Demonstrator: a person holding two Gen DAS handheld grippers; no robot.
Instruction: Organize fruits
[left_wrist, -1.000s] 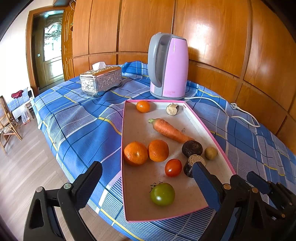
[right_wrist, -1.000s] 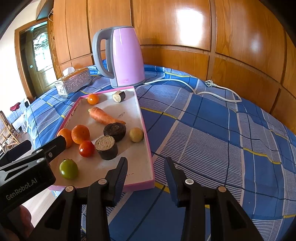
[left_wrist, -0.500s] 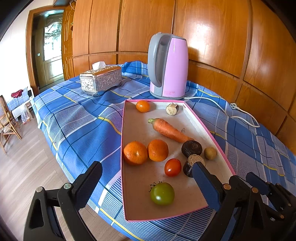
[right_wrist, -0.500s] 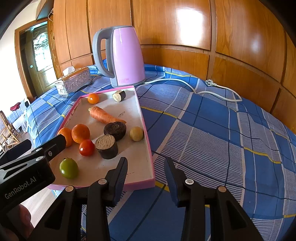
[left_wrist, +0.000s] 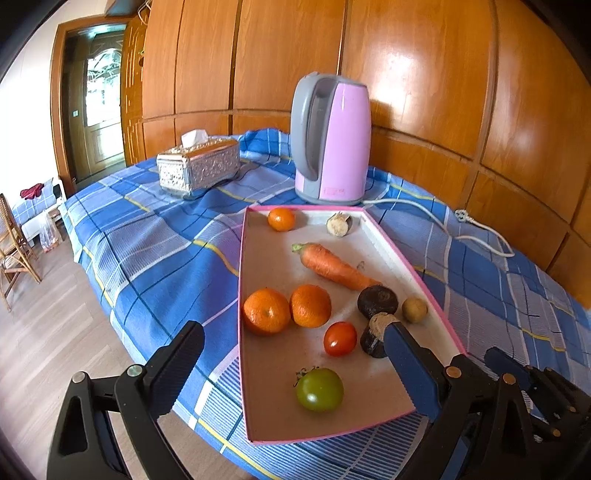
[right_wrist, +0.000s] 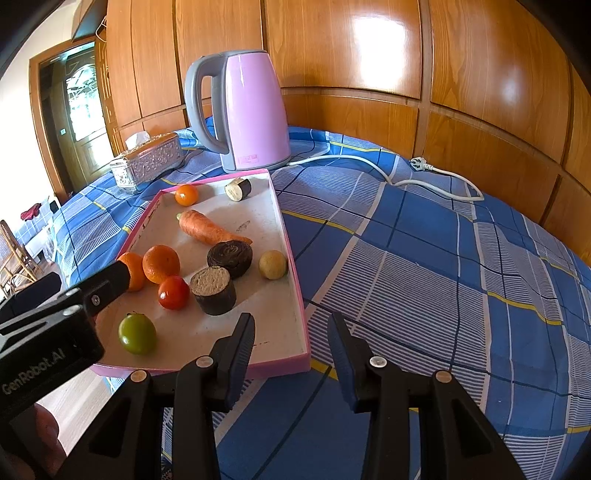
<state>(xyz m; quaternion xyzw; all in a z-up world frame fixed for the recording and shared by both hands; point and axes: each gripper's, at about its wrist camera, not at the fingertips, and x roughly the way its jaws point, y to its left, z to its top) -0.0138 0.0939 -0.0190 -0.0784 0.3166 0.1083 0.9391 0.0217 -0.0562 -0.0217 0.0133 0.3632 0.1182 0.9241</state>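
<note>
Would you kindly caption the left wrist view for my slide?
Open left gripper hovering over pink tray of oranges, tomatoes and a carrot.

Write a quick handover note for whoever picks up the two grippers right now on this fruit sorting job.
Left gripper: open, empty, poised above the near end of the pink-rimmed shallow tray.
Right gripper: open, empty, at the tray's near right corner over the blue checked cloth.
In the tray: two large oranges, small orange, red tomato, green tomato, carrot, small yellowish round fruit, three dark cut chunks.
Done: nothing gripped or visibly sorted.
Left: all the sorting.
</note>
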